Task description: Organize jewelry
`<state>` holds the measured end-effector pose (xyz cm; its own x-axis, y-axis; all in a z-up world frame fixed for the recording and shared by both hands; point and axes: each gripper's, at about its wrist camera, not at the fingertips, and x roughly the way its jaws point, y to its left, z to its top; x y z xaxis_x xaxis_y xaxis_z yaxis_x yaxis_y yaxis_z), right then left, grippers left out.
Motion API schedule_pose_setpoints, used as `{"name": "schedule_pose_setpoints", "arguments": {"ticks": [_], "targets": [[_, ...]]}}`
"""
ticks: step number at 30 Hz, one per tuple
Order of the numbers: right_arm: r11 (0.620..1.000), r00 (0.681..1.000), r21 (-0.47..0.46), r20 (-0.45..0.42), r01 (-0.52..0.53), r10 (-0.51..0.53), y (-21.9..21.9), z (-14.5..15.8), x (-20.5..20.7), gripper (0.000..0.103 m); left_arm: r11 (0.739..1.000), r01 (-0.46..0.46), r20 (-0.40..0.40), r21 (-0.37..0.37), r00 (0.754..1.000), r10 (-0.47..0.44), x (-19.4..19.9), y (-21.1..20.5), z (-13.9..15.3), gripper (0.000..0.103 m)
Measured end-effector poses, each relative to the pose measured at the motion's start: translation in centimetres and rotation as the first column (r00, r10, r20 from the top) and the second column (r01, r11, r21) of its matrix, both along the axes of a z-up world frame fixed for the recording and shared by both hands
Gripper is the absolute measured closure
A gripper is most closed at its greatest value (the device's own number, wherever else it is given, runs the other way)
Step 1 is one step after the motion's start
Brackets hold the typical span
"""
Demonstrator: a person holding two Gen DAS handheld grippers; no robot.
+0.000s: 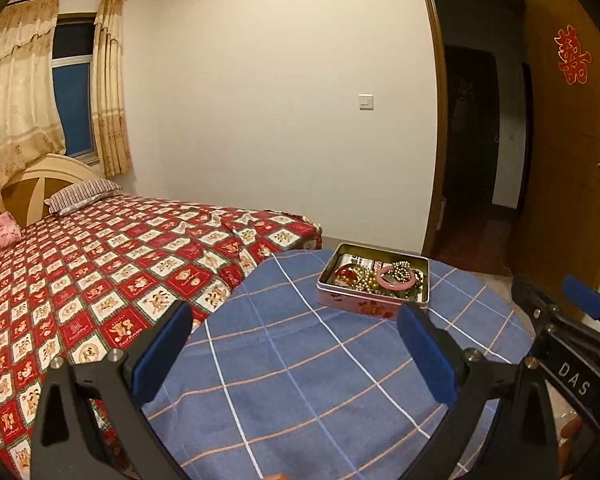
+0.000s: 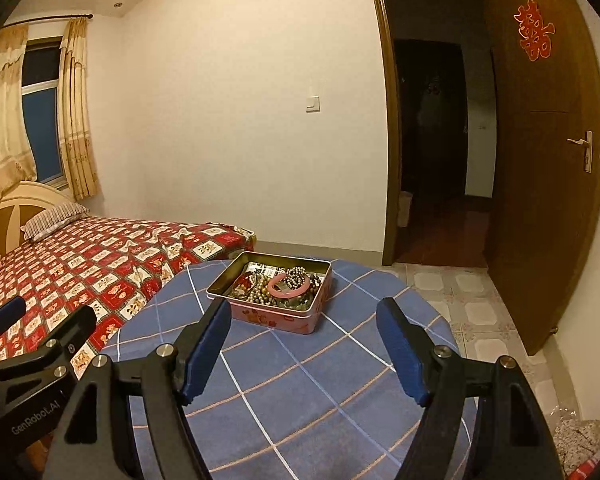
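Note:
A pink tin box (image 1: 374,304) (image 2: 276,314) without a lid stands at the far side of a round table covered in blue checked cloth (image 1: 300,380) (image 2: 300,392). Inside lie a pink bangle (image 1: 396,278) (image 2: 288,284), bead strings (image 1: 364,284) (image 2: 260,294) and a red piece (image 1: 346,272). My left gripper (image 1: 296,320) hovers open above the cloth, short of the tin, with nothing between its blue pads. My right gripper (image 2: 304,314) is open too, its jaws framing the tin from the near side without touching it. Each gripper shows at the edge of the other's view.
A bed with a red patterned cover (image 1: 100,280) (image 2: 80,264) stands against the table's left side. An open brown door (image 1: 572,160) (image 2: 540,160) and a dark doorway (image 2: 440,140) lie beyond on the right. Tiled floor (image 2: 480,308) runs right of the table.

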<state>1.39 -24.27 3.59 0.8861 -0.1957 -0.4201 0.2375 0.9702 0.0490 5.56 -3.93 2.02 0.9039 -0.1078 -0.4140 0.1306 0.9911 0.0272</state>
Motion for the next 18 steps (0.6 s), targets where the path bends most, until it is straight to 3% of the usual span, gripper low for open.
{"name": "schedule_pose_setpoints", "arguments": {"ticks": [18], "targets": [[1.0,1.0,-0.018,0.009,-0.007,0.007,0.66,0.35,-0.1,0.027,1.0,-0.013,0.023,-0.009,1.0,0.013,-0.27,0.61,0.41,0.0]]}}
